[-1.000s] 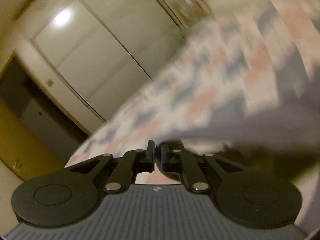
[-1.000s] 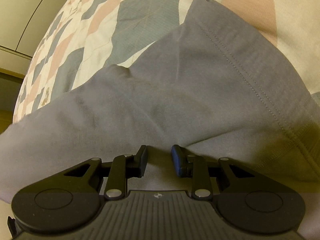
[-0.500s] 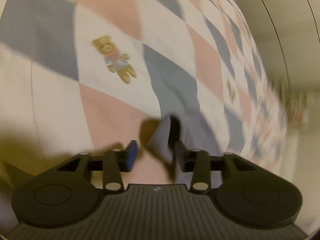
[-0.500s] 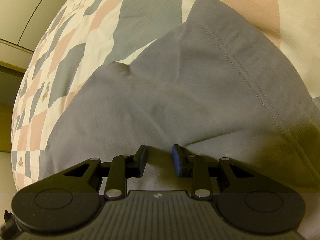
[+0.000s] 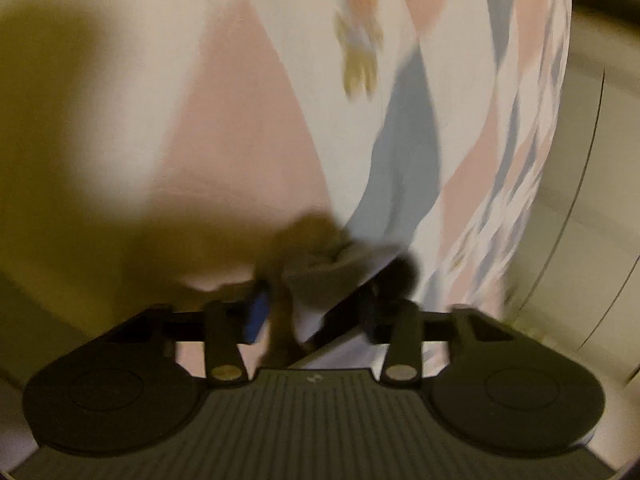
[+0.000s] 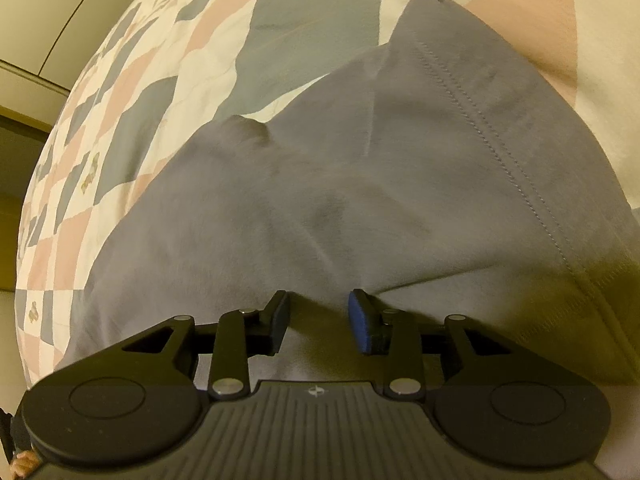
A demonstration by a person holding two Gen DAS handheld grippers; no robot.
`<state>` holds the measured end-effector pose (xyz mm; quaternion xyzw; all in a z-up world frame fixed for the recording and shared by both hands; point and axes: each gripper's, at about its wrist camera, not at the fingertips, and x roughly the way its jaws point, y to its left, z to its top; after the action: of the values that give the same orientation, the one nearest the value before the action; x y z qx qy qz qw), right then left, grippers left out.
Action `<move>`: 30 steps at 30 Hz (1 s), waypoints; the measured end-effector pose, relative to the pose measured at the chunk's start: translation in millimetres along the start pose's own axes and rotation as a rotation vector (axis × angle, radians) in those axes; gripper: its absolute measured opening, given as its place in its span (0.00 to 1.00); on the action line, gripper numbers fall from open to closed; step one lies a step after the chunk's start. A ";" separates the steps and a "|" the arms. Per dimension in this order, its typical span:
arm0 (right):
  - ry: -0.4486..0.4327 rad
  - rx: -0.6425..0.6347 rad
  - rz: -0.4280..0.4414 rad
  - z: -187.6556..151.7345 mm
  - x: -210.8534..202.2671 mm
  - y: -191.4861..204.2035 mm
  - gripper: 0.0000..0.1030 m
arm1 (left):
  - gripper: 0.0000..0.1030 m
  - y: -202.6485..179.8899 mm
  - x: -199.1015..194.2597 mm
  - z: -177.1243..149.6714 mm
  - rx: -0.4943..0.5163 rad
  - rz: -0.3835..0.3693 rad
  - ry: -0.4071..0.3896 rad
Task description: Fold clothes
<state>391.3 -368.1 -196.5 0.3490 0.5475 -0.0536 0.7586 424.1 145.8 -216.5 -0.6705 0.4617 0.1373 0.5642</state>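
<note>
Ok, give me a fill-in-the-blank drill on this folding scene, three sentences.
1. The garment under the right tool is plain ____ in colour.
2. The right tool's fingers stand ____, gripping nothing.
3. The bedspread is patterned in grey, cream and ____ patches.

Missing words: grey; open; pink

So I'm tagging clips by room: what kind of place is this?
Most likely a bedroom: a grey garment lies on a quilt of pink, grey and white patches with small teddy-bear prints, and pale panelled doors, perhaps a wardrobe, stand behind it.
</note>
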 end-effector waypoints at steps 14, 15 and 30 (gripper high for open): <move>0.019 -0.017 0.004 3.3 1.0 3.1 0.38 | 0.10 -153.4 -106.5 -199.5 2.061 0.346 -1.016; 0.019 -0.016 0.004 3.2 1.1 2.9 0.38 | 0.10 -134.7 -104.9 -213.7 2.178 0.392 -1.069; 0.022 -0.042 -0.010 2.5 1.4 7.0 0.42 | 0.33 -62.1 -111.9 -58.6 1.168 0.555 -0.335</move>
<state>397.0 -364.0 -194.0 0.3307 0.5584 -0.0420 0.7596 392.5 142.1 -79.4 -0.0806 0.5216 0.1070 0.8426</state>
